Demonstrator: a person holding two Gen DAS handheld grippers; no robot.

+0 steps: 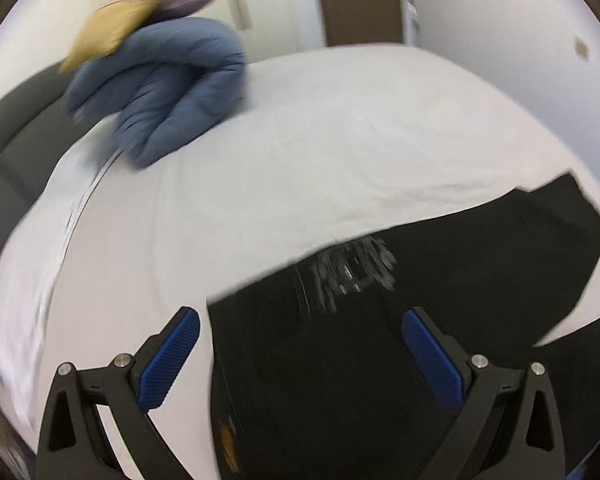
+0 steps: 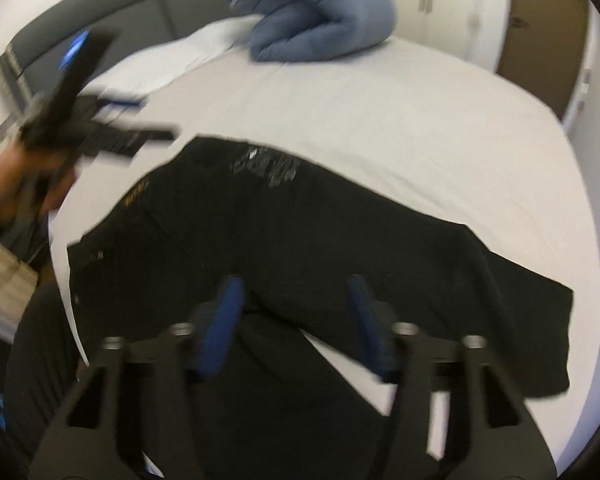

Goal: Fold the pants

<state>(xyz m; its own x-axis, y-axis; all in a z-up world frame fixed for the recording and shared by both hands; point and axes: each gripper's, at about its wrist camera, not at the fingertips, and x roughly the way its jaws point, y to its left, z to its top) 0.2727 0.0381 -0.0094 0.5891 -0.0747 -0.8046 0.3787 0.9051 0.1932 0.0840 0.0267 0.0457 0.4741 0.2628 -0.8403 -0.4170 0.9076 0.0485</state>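
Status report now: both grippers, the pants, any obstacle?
Left gripper open, empty. Right gripper open above black pants, nothing gripped. Pants spread on white bed. Blue blanket far off, no obstacle.

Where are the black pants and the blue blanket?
pants (image 2: 300,240), right wrist view, middle of the fabric
blanket (image 1: 172,80), left wrist view, middle of the bundle

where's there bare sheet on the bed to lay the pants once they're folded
Free: the white sheet between the black pants and the blue quilt, stretching to the far right edge. Crowded: the near edge, under the pants.
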